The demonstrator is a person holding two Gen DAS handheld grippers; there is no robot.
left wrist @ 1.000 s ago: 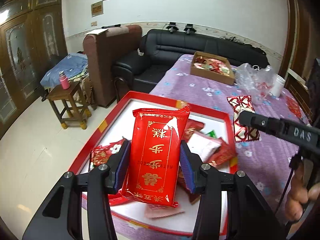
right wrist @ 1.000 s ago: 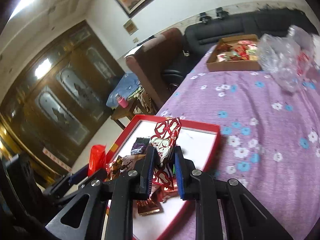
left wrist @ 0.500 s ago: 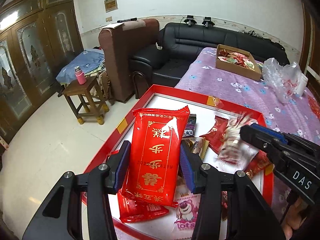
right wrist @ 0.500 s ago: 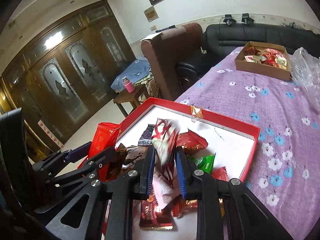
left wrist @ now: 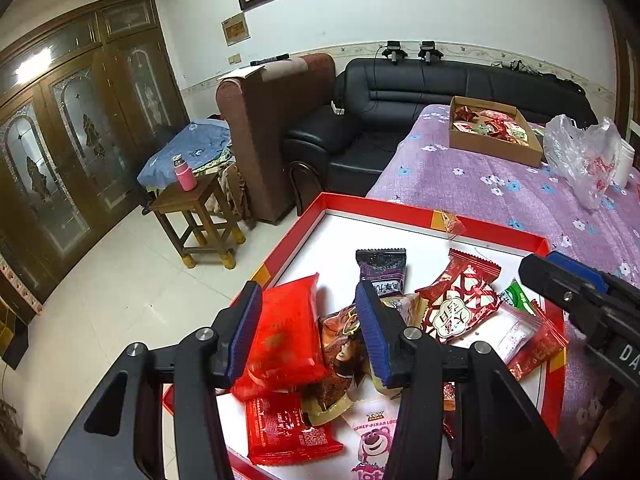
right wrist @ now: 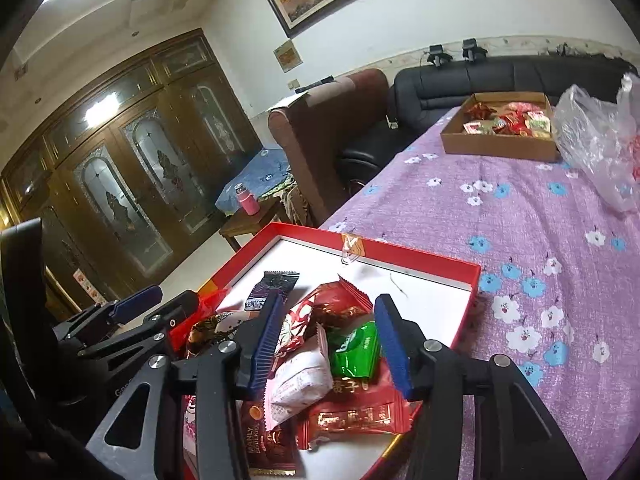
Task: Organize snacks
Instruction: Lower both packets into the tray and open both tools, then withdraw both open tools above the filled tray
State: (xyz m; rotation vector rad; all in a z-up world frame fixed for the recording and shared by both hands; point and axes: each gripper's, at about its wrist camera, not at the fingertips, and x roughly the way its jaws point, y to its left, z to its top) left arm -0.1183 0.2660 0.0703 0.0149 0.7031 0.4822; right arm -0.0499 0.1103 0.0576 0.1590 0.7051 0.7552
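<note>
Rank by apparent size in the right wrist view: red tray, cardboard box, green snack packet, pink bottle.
1. Red tray, though nearest the camera.
2. Cardboard box, farther off, so its true size is unsure.
3. Green snack packet.
4. Pink bottle, far away.

A pink bottle (left wrist: 185,171) stands on a wooden stool (left wrist: 196,216) beside a black sofa (left wrist: 420,96).

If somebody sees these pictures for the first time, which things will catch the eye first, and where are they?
First the red tray with its heap of bright snack packets, at the near end of the purple flowered tablecloth; both tongs, left and right, hang open over it. A big red packet lies between the left fingers. At the far end stands a cardboard box of sweets, beside a clear plastic bag.
</note>
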